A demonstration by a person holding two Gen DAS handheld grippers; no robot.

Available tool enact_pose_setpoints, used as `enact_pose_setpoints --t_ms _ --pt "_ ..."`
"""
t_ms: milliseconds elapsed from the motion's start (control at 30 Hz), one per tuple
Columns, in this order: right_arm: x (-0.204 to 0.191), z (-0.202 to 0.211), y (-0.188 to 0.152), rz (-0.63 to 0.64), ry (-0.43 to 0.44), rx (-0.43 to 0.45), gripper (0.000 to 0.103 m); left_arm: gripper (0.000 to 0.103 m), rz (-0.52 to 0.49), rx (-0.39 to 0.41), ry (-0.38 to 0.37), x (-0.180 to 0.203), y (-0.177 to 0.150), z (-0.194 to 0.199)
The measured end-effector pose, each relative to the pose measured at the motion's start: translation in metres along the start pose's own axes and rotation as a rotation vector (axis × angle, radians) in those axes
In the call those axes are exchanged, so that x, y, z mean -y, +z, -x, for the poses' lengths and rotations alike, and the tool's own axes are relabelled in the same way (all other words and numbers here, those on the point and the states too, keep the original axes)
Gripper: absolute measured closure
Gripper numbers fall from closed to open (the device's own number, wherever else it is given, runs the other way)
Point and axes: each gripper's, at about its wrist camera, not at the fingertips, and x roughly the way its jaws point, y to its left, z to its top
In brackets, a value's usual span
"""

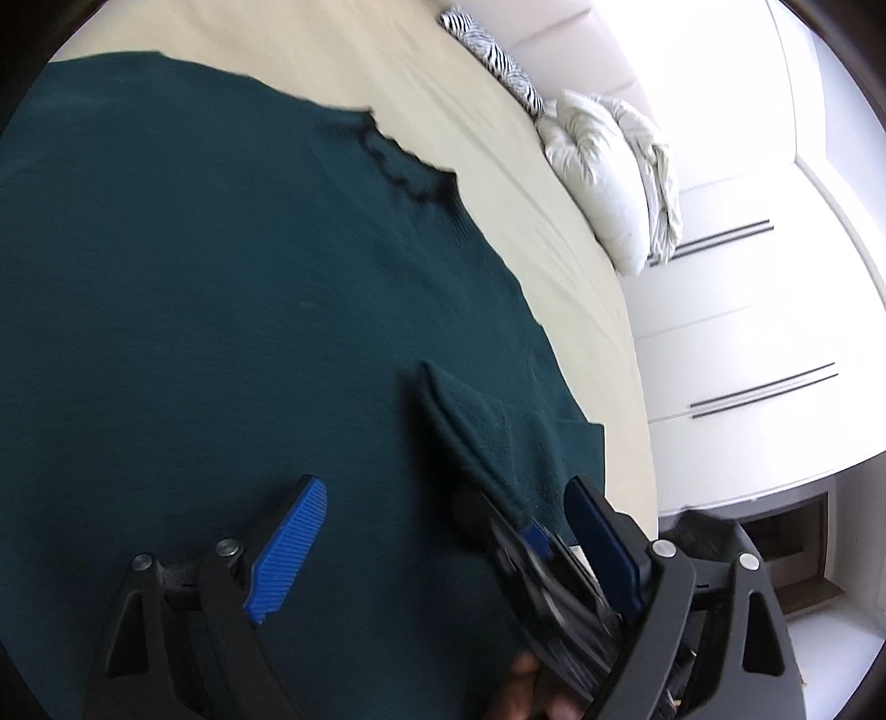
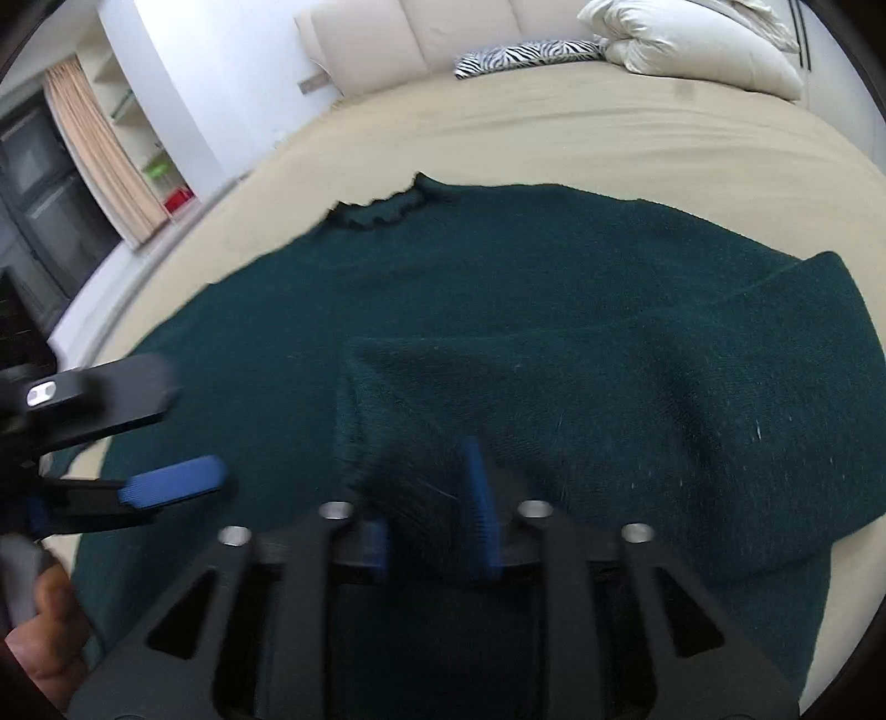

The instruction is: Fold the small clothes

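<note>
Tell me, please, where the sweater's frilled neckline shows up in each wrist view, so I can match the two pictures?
Left wrist view: the frilled neckline sits upper centre, on the top right edge of the dark green sweater.
Right wrist view: the neckline lies upper left of centre, on the sweater's far edge.
Shared landmark: the zebra-striped cushion at the head of the bed.

Home bedroom (bed point(image 2: 554, 127), pillows point(image 2: 692, 44))

Beige bed point(image 2: 554, 127): green sweater point(image 2: 498, 288) spread flat; pillows point(image 2: 692, 50), zebra cushion point(image 2: 526, 55) at head.
</note>
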Motion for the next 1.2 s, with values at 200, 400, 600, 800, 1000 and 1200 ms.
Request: enact_pose_setpoints --t_ms 200,400,600,800,1000,1200 --pt "0.043 0.047 -0.03 -0.13 0.057 0.05 0.032 0.024 0.028 -0.083 0.012 0.01 0.002 -0.047" --pt "0.108 0.067 -0.059 -0.438 0.245 0.086 0.032 0.082 -0.074 -0.095 0.161 0.028 -0.001 -0.068" --pt "0.147 0.072 -0.06 -0.542 0.318 0.114 0.032 0.095 -0.171 -0.016 0.178 0.041 0.019 -0.036" --pt "0.2 0.074 -0.042 -0.688 0.376 0.133 0.032 0.095 -0.183 0.126 0.24 0.009 0.053 0.012" --pt "0.232 0.052 -0.015 -0.851 0.418 0.151 0.031 0.095 -0.123 0.143 0.263 -0.036 0.067 0.015" --pt "0.266 0.034 0.011 -0.91 0.409 0.144 0.032 0.095 -0.123 0.163 0.248 -0.042 0.07 0.016"
